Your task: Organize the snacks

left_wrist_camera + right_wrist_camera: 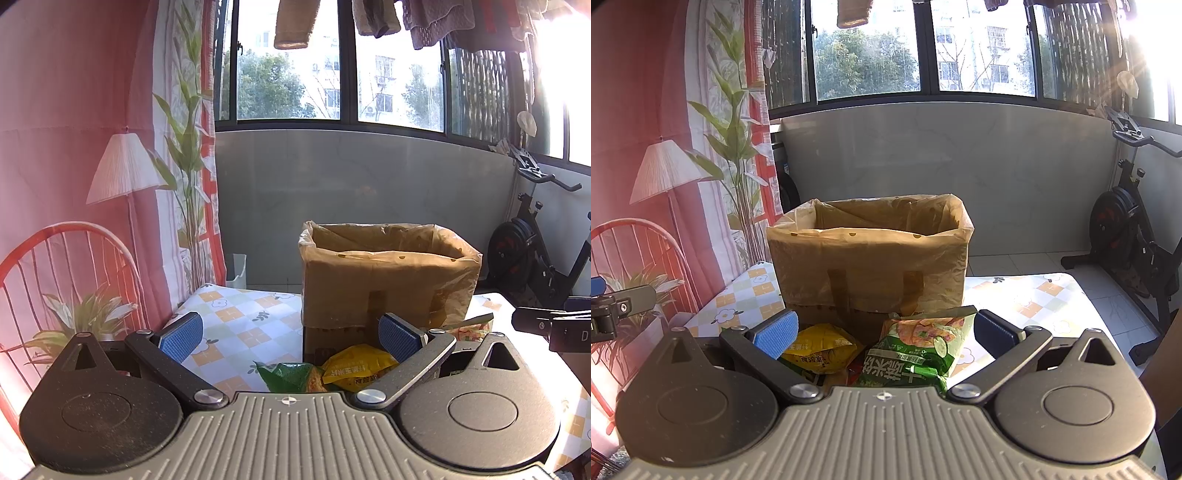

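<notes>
A brown bag lined with clear plastic (388,280) (868,258) stands open on the table. In front of it lie snack packets: a yellow packet (356,367) (822,349) and a green packet (291,376) in the left wrist view, and a larger green cracker packet (916,354) in the right wrist view. My left gripper (291,338) is open above the yellow and green packets, holding nothing. My right gripper (884,334) is open too, its blue pads (775,334) either side of the green cracker packet, apart from it.
The table (240,325) (1034,299) wears a checked flower cloth. An exercise bike (535,254) (1126,225) stands at the right, beside the table. A printed curtain (74,147) hangs left. Part of the other gripper (554,325) (617,306) shows at each frame edge.
</notes>
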Motion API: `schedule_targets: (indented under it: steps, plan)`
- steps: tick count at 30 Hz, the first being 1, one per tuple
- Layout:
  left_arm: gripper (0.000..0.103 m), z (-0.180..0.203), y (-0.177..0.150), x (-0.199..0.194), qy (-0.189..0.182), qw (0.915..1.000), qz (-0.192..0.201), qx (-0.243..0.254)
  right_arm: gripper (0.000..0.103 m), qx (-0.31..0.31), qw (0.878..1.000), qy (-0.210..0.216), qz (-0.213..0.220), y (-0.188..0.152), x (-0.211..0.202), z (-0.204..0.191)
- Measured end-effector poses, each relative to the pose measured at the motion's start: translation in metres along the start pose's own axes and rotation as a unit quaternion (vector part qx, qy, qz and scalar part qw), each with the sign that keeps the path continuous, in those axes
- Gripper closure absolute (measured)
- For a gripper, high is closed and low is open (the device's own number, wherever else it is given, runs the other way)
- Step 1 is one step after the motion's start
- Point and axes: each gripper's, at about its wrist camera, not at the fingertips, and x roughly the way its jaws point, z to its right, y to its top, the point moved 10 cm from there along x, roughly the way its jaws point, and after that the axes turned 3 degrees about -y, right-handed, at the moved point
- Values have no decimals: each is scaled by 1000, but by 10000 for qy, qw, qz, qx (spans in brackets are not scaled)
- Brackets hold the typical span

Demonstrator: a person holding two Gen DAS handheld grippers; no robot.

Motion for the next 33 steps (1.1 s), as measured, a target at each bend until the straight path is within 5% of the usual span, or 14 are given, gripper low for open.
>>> schedule_targets:
  steps: [33]
  plan:
    - [1, -4, -1, 3, 17, 9999, -111, -100, 0, 102, 9999, 69, 52, 0, -2, 2]
